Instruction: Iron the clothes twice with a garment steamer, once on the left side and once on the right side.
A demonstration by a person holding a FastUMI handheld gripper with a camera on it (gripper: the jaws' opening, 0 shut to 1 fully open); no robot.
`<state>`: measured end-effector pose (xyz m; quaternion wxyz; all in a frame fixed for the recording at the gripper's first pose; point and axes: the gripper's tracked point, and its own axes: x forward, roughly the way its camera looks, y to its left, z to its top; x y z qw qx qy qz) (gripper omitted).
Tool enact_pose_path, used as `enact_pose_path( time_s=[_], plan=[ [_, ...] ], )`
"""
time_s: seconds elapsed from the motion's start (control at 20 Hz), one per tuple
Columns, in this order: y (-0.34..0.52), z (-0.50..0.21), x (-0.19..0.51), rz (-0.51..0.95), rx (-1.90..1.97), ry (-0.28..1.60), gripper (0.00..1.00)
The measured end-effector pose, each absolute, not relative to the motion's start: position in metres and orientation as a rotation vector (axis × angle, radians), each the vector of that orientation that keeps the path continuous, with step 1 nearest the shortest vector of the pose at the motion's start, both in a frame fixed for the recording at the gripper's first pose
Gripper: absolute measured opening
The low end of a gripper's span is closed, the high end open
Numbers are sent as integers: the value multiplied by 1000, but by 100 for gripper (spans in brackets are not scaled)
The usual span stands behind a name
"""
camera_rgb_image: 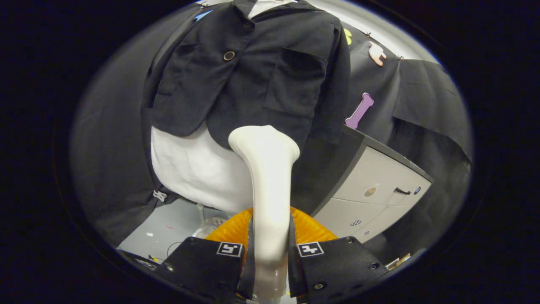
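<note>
Booth floor [177,223] pale, behind and below the jacket | black jacket [253,71] hangs over a white shirt [194,169], just beyond the steamer | grey cabinet [379,185] beside the jacket's hem | we see our gripper [270,253] clenched on the white garment steamer [268,177], head at the jacket's hem.

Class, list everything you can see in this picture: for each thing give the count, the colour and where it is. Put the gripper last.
Jacket: one, black, hanging on a form, beyond the fingers.
Undershirt: one, white, showing below the jacket's hem.
Steamer: one, white, between the fingers, head near the jacket's lower hem.
Ribbed part: one, orange, behind the steamer handle, just ahead of the fingers.
Cabinet: one, pale with dark top, right of the jacket.
Gripper: one, both fingers pressing the steamer handle.
</note>
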<state>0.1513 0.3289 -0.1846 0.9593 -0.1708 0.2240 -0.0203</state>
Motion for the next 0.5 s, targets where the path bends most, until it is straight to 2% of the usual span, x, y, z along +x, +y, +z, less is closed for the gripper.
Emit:
enact_pose_path(
  time_s=[0.2, 0.5],
  plan=[
    [326, -172, 151, -38, -355, 423, 34],
    [343, -95, 147, -18, -296, 250, 34]
  ],
)
